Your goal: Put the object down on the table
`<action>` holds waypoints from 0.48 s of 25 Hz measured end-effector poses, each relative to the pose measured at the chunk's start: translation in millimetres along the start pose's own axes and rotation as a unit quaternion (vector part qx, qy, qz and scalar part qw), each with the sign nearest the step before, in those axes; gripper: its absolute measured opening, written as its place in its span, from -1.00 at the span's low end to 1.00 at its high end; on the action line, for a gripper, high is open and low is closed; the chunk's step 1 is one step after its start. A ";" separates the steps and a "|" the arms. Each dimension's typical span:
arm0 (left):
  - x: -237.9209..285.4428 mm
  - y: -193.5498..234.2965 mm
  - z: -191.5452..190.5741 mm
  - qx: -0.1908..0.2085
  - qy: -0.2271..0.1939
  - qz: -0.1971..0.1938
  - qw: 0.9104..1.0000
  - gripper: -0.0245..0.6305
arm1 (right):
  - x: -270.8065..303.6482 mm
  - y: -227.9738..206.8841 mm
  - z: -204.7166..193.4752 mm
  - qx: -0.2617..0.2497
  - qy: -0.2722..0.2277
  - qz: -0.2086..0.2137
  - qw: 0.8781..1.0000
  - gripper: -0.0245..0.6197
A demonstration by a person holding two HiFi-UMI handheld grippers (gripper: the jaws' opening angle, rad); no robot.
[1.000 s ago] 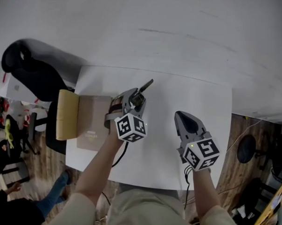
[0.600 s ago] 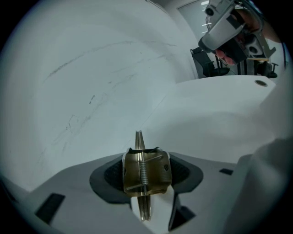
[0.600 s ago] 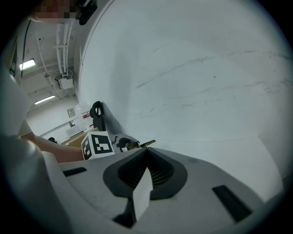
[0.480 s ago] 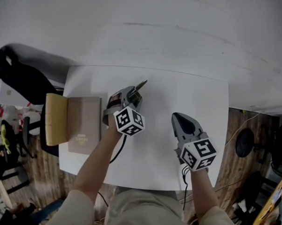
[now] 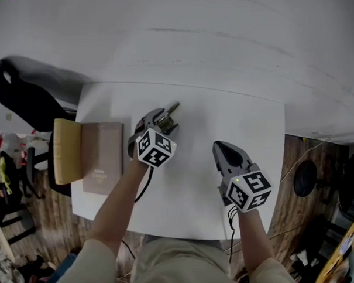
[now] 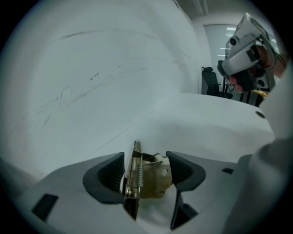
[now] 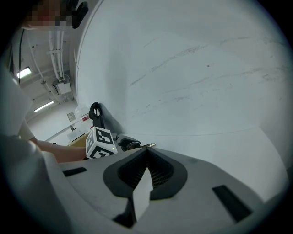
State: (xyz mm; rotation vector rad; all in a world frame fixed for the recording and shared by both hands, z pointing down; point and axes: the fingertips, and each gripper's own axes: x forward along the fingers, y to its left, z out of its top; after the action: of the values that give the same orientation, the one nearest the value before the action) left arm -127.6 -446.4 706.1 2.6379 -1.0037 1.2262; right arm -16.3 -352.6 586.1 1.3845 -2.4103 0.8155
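A brass spring clip stands on edge between the pads of my left gripper. Both pads still touch its sides while the jaws are opening. In the head view the clip's tip pokes out past the left gripper, low over the white table near its middle. My right gripper rests to the right over the table, shut with nothing in it. In its own view its pads meet in front of my right gripper, and the left gripper's marker cube shows beyond.
A brown book with a tan pad beside it lies at the table's left edge. A black chair stands off the far left corner. A white wall runs behind the table. Wooden floor and cables lie to the right.
The left gripper has moved a little toward me and lower with the clip. The right gripper has barely shifted.
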 end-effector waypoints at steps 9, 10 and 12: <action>-24.7 -3.0 9.3 -0.062 -0.027 -0.013 0.998 -0.03 | -8.5 11.4 18.1 0.008 -0.008 0.015 1.000 -0.85; -29.8 -3.0 12.2 -0.075 -0.037 -0.014 0.996 -0.03 | -10.4 13.5 21.3 0.022 -0.012 0.024 0.999 -0.85; -41.9 -3.1 16.0 -0.102 -0.053 -0.016 0.993 -0.03 | -15.5 18.4 29.0 0.046 -0.021 0.038 0.998 -0.85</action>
State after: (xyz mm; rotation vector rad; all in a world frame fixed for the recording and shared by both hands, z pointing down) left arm -134.9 -426.7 666.3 2.5714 -1.0369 0.9311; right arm -22.1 -351.0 548.9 1.3630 -2.4990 0.9350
